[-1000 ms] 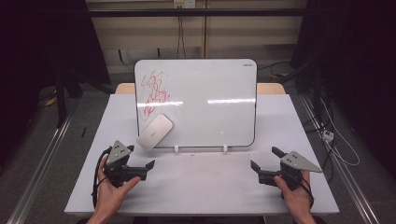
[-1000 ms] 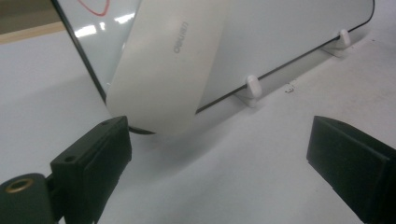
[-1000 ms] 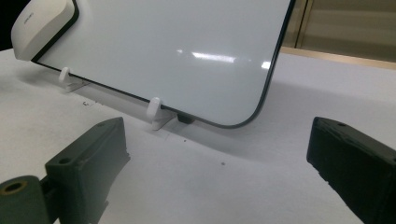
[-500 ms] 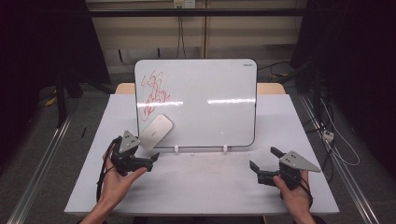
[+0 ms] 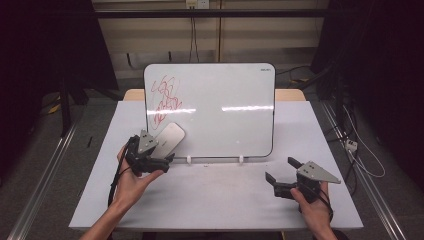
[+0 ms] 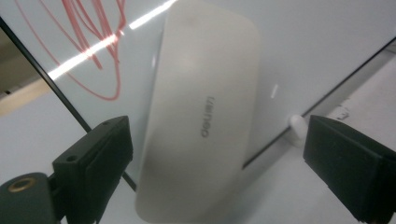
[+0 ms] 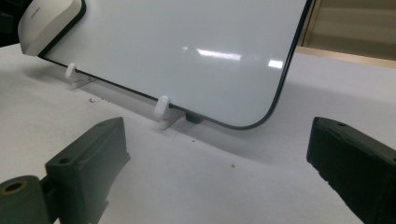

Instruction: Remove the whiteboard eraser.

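Since a second ago your left gripper has travelled from the near left of the table up toward the board, and its jaws have just been closing a little with nothing pressed between them; your right gripper has stayed put at the near right. Your left jaws stand released on either side of the eraser, which sits just ahead of them, untouched as far as the left gripper view tells. Your right jaws are spread wide too, over bare table. The eraser is a pale, rounded oblong with faint grey lettering, lying tilted against the lower left of the whiteboard, just under the red scribble. The whiteboard stands propped on two small white clips.
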A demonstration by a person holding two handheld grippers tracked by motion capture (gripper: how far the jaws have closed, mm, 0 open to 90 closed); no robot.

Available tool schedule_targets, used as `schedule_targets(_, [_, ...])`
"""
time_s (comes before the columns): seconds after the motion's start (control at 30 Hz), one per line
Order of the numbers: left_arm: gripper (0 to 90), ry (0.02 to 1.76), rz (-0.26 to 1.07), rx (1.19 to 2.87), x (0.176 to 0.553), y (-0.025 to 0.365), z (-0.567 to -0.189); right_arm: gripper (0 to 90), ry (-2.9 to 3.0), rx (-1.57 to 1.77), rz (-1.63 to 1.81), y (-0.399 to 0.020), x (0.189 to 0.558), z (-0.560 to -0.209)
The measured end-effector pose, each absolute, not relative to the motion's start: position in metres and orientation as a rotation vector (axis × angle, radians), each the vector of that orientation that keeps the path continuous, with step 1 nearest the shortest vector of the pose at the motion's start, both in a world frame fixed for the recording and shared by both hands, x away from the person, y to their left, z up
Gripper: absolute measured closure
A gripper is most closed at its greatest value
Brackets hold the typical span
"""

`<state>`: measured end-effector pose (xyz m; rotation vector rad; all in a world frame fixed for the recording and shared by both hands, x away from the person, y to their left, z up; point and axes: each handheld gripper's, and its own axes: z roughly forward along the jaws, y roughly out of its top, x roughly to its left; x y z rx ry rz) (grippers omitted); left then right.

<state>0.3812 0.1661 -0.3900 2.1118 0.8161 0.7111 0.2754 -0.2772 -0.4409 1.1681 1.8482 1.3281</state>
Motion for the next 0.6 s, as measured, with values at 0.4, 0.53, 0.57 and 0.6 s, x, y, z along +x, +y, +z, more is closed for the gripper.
schedule_targets(0.4, [16.7,0.814,0.765,2.182,0.398,0.151,-0.393,4.9,1.853,1.170,1.332,-0.275,0.277,-0.441])
schedule_targets(0.53, [20.5,0.814,0.788,2.178,0.401,0.147,-0.394,4.9,1.858,1.166,1.330,-0.275,0.278,-0.442])
schedule_targets(0.57, [21.3,0.798,0.799,2.204,0.403,0.144,-0.395,4.9,1.860,1.165,1.329,-0.275,0.278,-0.442])
schedule_targets(0.6, [21.5,0.796,0.788,2.204,0.403,0.143,-0.396,5.0,1.862,1.169,1.330,-0.275,0.278,-0.442])
